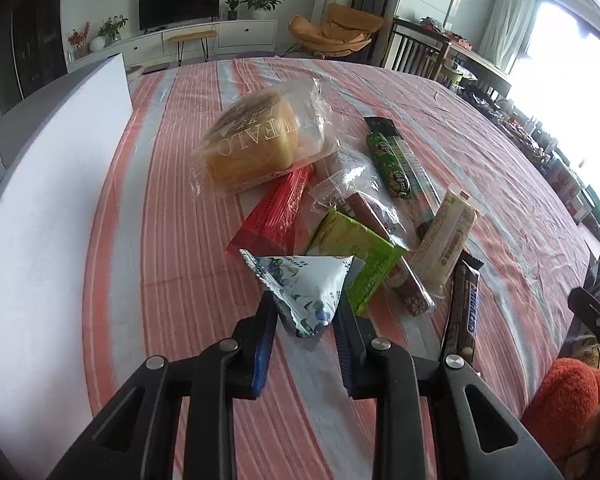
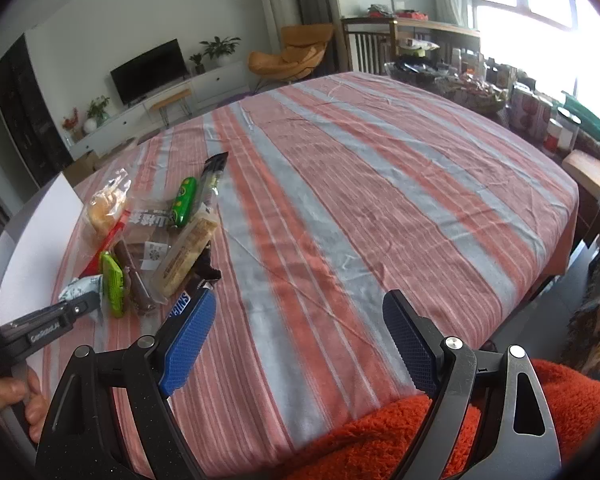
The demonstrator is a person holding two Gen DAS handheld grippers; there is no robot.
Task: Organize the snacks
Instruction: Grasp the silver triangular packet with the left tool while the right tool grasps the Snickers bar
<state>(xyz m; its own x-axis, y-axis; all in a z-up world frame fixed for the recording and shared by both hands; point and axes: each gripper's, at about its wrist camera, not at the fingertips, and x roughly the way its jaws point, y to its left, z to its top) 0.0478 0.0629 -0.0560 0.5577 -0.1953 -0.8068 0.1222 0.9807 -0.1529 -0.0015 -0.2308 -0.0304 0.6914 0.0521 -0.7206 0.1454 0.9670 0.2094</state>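
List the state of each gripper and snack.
Left gripper: shut on blue-white pouch.
Right gripper: open, holding nothing.
Bread: bagged, lying on the table.
Snickers bar: wrapped, lying flat.
Green sausage: sealed, lying flat.

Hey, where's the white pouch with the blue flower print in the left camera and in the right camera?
Left wrist: the white floral pouch sits low centre, between the left gripper fingers.
Right wrist: same pouch at the left edge, beside the green packet.
Shared landmark: the Snickers bar.
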